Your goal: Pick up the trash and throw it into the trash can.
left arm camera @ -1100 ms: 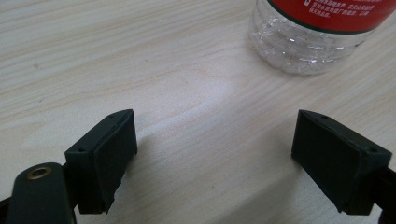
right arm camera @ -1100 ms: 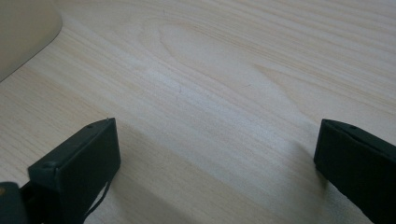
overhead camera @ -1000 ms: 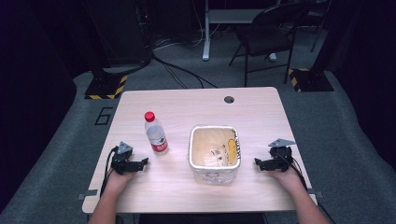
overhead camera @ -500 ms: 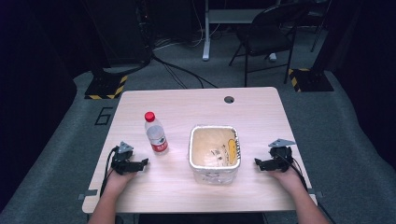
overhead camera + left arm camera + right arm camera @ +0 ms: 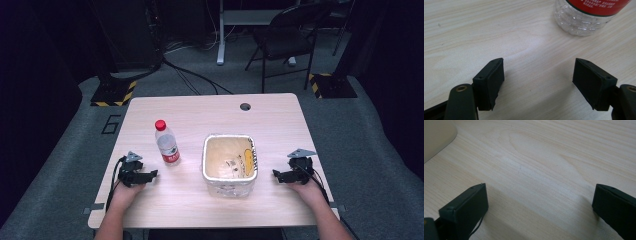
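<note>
The left gripper (image 5: pixel 150 174), black with a grey three-cornered plate on top, rests low on the pale wood-grain bench (image 5: pixel 210 112) at its left side, held in the person's left hand (image 5: pixel 125 192). In the left gripper view its jaws stand wide apart with nothing between them, only bare wood under the flat black pads.

Just ahead of this gripper and a little to its right stands a clear plastic water bottle (image 5: pixel 167 143), upright, with a red cap and a red label band; white writing runs across the label but is too small to read. In the left gripper view the bottle's (image 5: pixel 586 17) ribbed clear base sits beyond the jaws, apart from them.

Between the two grippers sits a square tub (image 5: pixel 229 163) with rounded corners, a crinkled silvery rim and a tan inside; small dark marks and a yellow patch show on its inner faces, unreadable.

The right gripper (image 5: pixel 277 176), of the same build, lies near the tub's right side, pointing toward it, in the right hand (image 5: pixel 306 189). In the right gripper view its jaws are spread wide over bare bench, with the tub's pale rounded corner (image 5: pixel 436 137) off to the upper left.
</note>
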`<action>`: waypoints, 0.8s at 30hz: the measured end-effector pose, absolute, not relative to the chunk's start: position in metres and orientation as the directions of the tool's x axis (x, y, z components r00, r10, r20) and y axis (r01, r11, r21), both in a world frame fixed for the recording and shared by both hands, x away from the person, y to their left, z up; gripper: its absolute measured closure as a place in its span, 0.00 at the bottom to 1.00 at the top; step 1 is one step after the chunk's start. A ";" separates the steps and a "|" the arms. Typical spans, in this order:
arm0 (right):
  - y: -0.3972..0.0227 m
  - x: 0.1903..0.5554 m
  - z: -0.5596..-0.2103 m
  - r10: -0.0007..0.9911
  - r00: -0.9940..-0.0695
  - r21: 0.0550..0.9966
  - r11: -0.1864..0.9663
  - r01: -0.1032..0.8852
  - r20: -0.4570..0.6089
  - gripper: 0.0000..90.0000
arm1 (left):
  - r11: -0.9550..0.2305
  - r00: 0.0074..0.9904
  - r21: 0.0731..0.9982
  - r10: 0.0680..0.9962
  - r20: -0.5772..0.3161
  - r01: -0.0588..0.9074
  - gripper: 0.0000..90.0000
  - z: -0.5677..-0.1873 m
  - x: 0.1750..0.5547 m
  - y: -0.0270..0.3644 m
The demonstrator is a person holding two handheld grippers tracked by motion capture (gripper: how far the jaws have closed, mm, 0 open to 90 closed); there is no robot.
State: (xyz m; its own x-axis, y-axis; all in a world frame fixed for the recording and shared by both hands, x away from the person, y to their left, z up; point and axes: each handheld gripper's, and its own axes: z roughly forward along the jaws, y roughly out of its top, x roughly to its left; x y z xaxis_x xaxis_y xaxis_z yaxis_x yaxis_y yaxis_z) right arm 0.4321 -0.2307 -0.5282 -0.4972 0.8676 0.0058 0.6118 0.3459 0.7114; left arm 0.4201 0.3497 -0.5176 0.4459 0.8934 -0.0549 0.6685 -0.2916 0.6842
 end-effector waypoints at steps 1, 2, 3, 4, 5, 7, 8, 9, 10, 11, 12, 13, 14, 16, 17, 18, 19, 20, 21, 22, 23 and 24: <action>-0.231 0.432 -0.528 0.868 -0.497 0.712 0.345 0.612 0.006 0.00 | -0.290 0.450 0.688 0.891 -0.060 0.665 0.28 -0.515 0.419 0.350; -0.231 0.432 -0.528 0.868 -0.497 0.712 0.345 0.612 0.006 0.00 | -0.290 0.450 0.688 0.891 -0.060 0.665 0.28 -0.515 0.419 0.350; -0.231 0.432 -0.528 0.868 -0.497 0.711 0.346 0.612 0.006 0.00 | -0.283 0.452 0.696 0.890 -0.067 0.660 0.28 -0.511 0.418 0.351; -0.231 0.432 -0.528 0.868 -0.497 0.711 0.345 0.612 0.006 0.00 | -0.272 0.448 0.705 0.891 -0.074 0.656 0.28 -0.510 0.418 0.350; -0.231 0.432 -0.528 0.868 -0.497 0.711 0.346 0.612 0.006 0.00 | -0.273 0.450 0.705 0.890 -0.072 0.654 0.28 -0.509 0.418 0.350; -0.231 0.432 -0.528 0.868 -0.497 0.712 0.345 0.612 0.006 0.00 | -0.277 0.456 0.709 0.887 -0.070 0.648 0.28 -0.505 0.417 0.350; -0.231 0.432 -0.528 0.868 -0.497 0.712 0.345 0.612 0.006 0.00 | -0.273 0.453 0.713 0.888 -0.071 0.646 0.28 -0.504 0.416 0.350; -0.231 0.432 -0.528 0.868 -0.497 0.711 0.345 0.612 0.006 0.00 | -0.280 0.460 0.712 0.886 -0.067 0.644 0.28 -0.501 0.415 0.350; -0.231 0.432 -0.528 0.868 -0.497 0.711 0.345 0.612 0.006 0.00 | -0.273 0.459 0.719 0.886 -0.071 0.639 0.28 -0.499 0.415 0.350; -0.231 0.432 -0.528 0.868 -0.497 0.711 0.345 0.612 0.006 0.00 | -0.274 0.464 0.722 0.883 -0.073 0.635 0.28 -0.497 0.414 0.350; -0.231 0.432 -0.528 0.868 -0.497 0.712 0.345 0.612 0.006 0.00 | -0.273 0.464 0.725 0.883 -0.072 0.632 0.28 -0.496 0.414 0.349; -0.231 0.432 -0.528 0.868 -0.497 0.712 0.345 0.612 0.006 0.00 | -0.273 0.464 0.725 0.883 -0.072 0.632 0.28 -0.496 0.414 0.349; -0.231 0.432 -0.528 0.868 -0.497 0.712 0.345 0.612 0.006 0.00 | -0.272 0.468 0.730 0.881 -0.074 0.627 0.28 -0.493 0.413 0.348; -0.231 0.432 -0.528 0.868 -0.497 0.712 0.345 0.612 0.006 0.00 | -0.274 0.471 0.733 0.879 -0.071 0.623 0.28 -0.490 0.413 0.347; -0.231 0.432 -0.528 0.868 -0.497 0.712 0.345 0.612 0.006 0.00 | -0.276 0.472 0.735 0.879 -0.069 0.620 0.28 -0.489 0.412 0.347; -0.231 0.432 -0.528 0.868 -0.497 0.711 0.345 0.612 0.006 0.00 | -0.277 0.475 0.738 0.878 -0.067 0.616 0.28 -0.487 0.412 0.346; -0.231 0.432 -0.528 0.868 -0.497 0.711 0.346 0.612 0.006 0.00 | -0.277 0.475 0.738 0.878 -0.067 0.616 0.28 -0.487 0.412 0.346; -0.231 0.432 -0.528 0.868 -0.497 0.712 0.345 0.612 0.006 0.00 | -0.273 0.475 0.744 0.877 -0.067 0.610 0.28 -0.483 0.412 0.346; -0.231 0.432 -0.528 0.868 -0.497 0.712 0.345 0.612 0.006 0.00 | -0.270 0.476 0.747 0.876 -0.071 0.608 0.27 -0.481 0.411 0.346; -0.231 0.432 -0.528 0.868 -0.497 0.712 0.346 0.612 0.006 0.00 | -0.270 0.481 0.752 0.874 -0.071 0.602 0.27 -0.479 0.411 0.345; -0.231 0.432 -0.528 0.868 -0.497 0.711 0.346 0.612 0.006 0.00 | -0.260 0.480 0.760 0.874 -0.076 0.595 0.27 -0.478 0.410 0.345; -0.231 0.432 -0.528 0.868 -0.497 0.711 0.346 0.612 0.006 0.00 | -0.253 0.480 0.764 0.873 -0.083 0.593 0.27 -0.476 0.410 0.345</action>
State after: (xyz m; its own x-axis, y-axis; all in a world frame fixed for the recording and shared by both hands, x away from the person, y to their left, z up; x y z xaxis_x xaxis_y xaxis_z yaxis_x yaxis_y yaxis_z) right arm 0.4320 -0.2308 -0.5282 -0.4971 0.8677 0.0060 0.6119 0.3457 0.7114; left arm 0.4097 0.3451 -0.4760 0.4797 0.8734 -0.0833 0.5934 -0.2531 0.7641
